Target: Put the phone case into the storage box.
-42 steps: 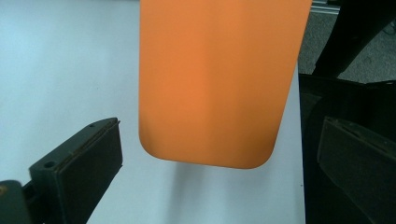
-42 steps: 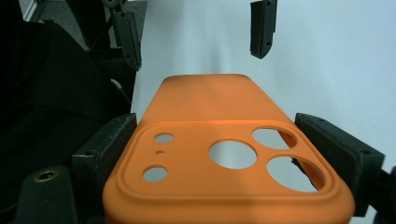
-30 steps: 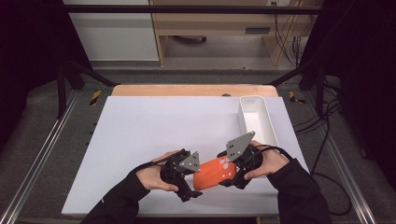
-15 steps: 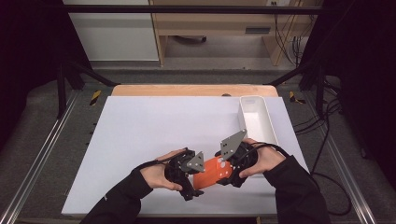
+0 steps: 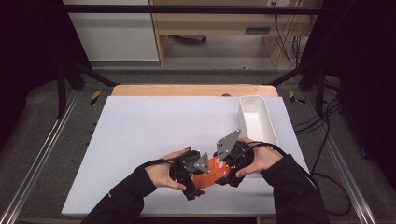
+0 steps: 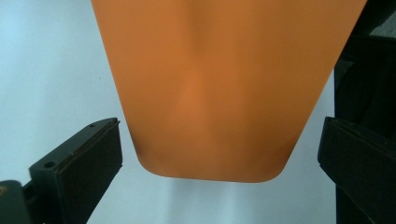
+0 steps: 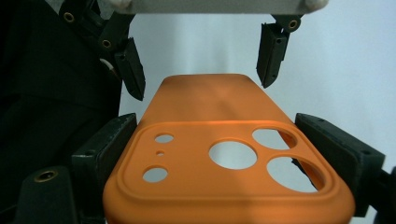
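An orange phone case point(image 5: 210, 173) hangs just above the white table mat point(image 5: 154, 135) near its front edge, between my two grippers. My right gripper point(image 5: 220, 171) is shut on the phone case point(image 7: 224, 158) at the end with the camera cut-outs, one jaw against each long side. My left gripper point(image 5: 201, 178) stands open around the other, plain end. In the left gripper view the case's rounded end point(image 6: 210, 93) sits between the left gripper's point(image 6: 219, 140) jaws with a gap on each side. The right gripper view shows the left gripper point(image 7: 201, 77) straddling the far end.
A long white tray point(image 5: 256, 122) stands at the back right of the mat. A wooden table edge point(image 5: 187, 90) runs behind the mat. Metal rails flank the table and cables hang at the right.
The right gripper and the case have shifted slightly left, toward the left gripper. The left gripper has stayed nearly in place.
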The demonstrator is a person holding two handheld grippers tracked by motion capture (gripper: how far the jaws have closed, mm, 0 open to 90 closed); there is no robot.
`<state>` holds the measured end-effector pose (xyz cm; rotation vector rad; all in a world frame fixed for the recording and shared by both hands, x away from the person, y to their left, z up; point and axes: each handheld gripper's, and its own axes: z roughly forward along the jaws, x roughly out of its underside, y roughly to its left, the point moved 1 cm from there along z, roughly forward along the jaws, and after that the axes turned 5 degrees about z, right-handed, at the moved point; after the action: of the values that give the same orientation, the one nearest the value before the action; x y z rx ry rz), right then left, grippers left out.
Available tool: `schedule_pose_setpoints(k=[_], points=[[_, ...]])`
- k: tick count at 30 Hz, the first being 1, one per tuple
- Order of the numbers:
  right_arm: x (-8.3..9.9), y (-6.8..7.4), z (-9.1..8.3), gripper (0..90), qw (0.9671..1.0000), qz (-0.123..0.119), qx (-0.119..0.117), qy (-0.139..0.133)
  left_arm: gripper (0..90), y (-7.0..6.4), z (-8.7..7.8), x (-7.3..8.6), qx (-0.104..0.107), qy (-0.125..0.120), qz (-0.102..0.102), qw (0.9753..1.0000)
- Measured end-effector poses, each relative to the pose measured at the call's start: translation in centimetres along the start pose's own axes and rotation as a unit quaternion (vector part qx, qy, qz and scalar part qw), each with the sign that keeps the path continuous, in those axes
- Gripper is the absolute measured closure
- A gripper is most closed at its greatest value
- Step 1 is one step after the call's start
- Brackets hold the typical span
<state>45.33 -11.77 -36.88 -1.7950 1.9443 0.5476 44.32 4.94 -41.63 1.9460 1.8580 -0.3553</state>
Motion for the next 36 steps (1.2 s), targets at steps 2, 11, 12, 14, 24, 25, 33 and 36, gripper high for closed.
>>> schedule_pose_setpoints(k=[2,11,12,14,24,25,33,36], points=[[-0.1,0.0,0.1,16.2,1.0,-0.003,0.001,0.004,0.0,0.0,0.0,-0.1,0.0,0.001,0.002,1.0],[-0.4,0.1,0.4,16.2,0.9999,-0.008,-0.001,0.008,0.0,0.6,0.3,-0.7,0.001,0.017,0.011,0.9998],[-0.5,0.1,0.5,16.2,0.9999,-0.01,-0.001,0.009,0.0,0.6,0.3,-0.8,0.002,0.019,0.012,0.9997],[-0.6,0.1,0.6,16.2,0.9999,-0.01,-0.003,0.01,0.0,0.5,0.5,-0.9,0.005,0.023,0.011,0.9997],[-0.6,0.1,0.9,16.2,0.9998,-0.012,-0.003,0.014,3.9,0.5,1.0,-1.2,0.014,0.036,0.023,0.999],[-0.6,0.1,0.9,16.2,0.9998,-0.012,-0.003,0.013,4.7,0.5,1.1,-1.3,0.014,0.034,0.023,0.9991],[-0.6,0.1,1.0,16.2,0.9997,-0.014,-0.003,0.019,7.1,0.6,1.3,-1.4,0.016,0.044,0.025,0.9986],[-0.6,0.1,1.0,16.2,0.9997,-0.015,-0.002,0.02,7.7,0.7,1.3,-1.6,0.013,0.044,0.032,0.9984]])
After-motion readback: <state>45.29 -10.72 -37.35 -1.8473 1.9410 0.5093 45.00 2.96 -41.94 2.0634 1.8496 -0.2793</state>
